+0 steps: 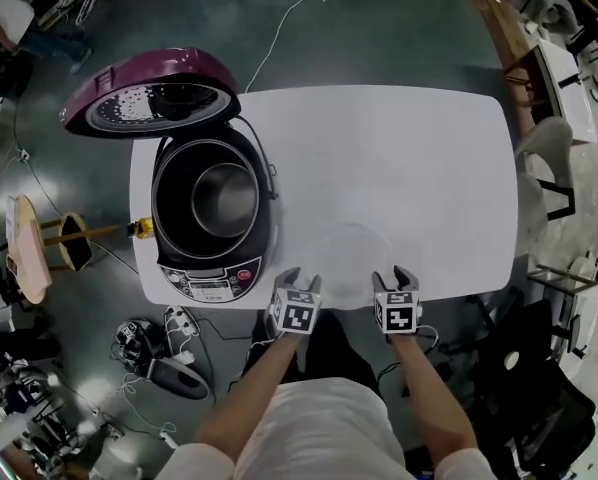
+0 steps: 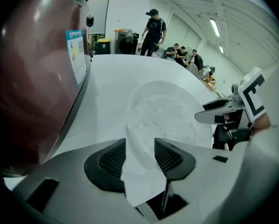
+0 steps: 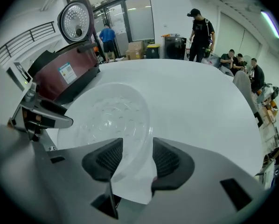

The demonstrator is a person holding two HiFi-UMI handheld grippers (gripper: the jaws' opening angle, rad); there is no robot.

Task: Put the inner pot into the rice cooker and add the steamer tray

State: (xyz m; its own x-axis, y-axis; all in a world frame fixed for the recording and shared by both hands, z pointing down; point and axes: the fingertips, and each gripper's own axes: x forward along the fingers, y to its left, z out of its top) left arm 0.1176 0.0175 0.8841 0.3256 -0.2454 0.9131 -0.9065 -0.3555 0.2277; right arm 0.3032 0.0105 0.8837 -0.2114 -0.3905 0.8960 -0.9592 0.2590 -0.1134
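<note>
White table, grey floor; left tool, right tool spread at rim of clear steamer tray.

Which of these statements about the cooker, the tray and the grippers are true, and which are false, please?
1. The lid of the rice cooker is open. True.
2. The inner pot stands on the table beside the cooker. False: it sits inside the rice cooker.
3. The steamer tray lies on the table. True.
4. The right gripper is shut. False: its jaws stand apart, with the tray's rim between them.
5. The left gripper holds the lid. False: it is open at the tray's rim.
</note>
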